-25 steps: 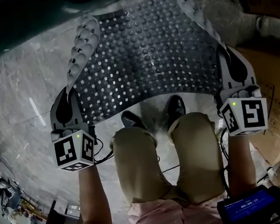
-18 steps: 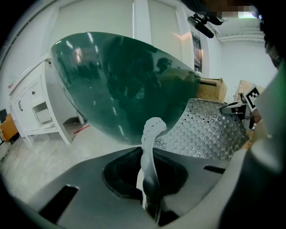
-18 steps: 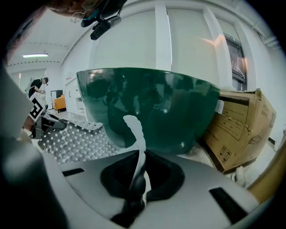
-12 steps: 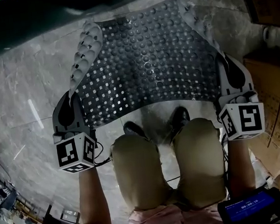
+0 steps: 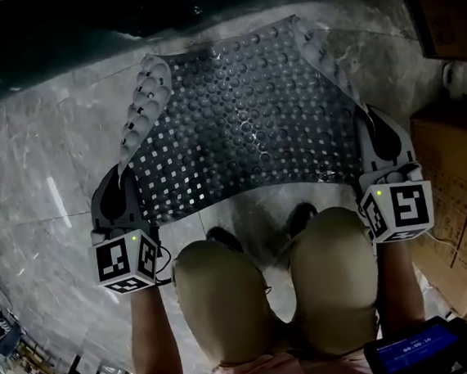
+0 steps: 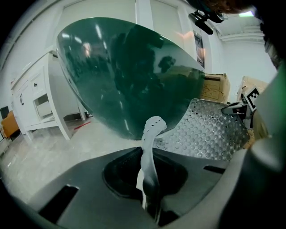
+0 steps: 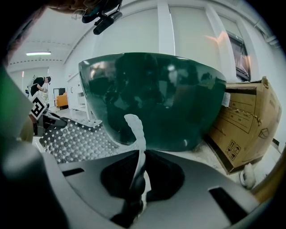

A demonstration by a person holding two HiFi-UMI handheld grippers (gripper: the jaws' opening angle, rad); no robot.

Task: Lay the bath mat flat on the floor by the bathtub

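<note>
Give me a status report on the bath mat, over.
Both shut on side edges of bath mat: left gripper, right gripper. Stretched between them by the bathtub, edges curled up, not flat yet. Close on right: cardboard box.

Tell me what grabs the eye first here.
A studded bath mat is held stretched between the left tongs and right tongs, each shut on its edge, just past the person's knees. Beyond it looms a dark green bathtub, with a cardboard box to its right.
</note>
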